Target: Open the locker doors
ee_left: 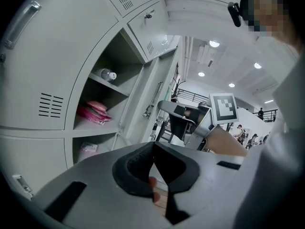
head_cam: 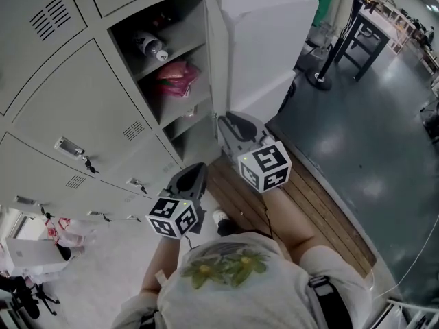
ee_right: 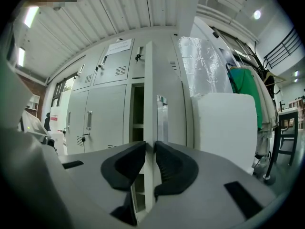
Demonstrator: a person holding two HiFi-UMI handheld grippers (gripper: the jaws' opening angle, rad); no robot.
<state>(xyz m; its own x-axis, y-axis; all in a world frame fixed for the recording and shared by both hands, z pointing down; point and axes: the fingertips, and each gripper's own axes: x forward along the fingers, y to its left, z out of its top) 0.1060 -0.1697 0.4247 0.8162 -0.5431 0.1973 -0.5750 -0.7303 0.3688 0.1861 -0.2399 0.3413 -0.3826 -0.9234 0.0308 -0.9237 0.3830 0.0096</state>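
Observation:
The grey lockers (head_cam: 75, 108) fill the left of the head view. One locker (head_cam: 175, 67) stands open, its door (head_cam: 217, 53) swung out edge-on toward me. My right gripper (head_cam: 221, 119) is at that door's free edge. In the right gripper view the door's edge (ee_right: 148, 80) runs straight between the jaws and both pads press on it, so the right gripper (ee_right: 150, 149) is shut on it. My left gripper (head_cam: 199, 168) hangs lower and nearer me, away from the lockers. Its jaws meet at the tips, shut on nothing (ee_left: 153, 146).
Inside the open locker lie a bottle (head_cam: 151, 46) and a pink bag (head_cam: 177, 74) on shelves. Closed doors with handles (head_cam: 68, 146) run to the left. A big white box (head_cam: 264, 40) stands right behind the open door. Wooden boards (head_cam: 302, 204) lie underfoot, a black table (head_cam: 363, 33) further right.

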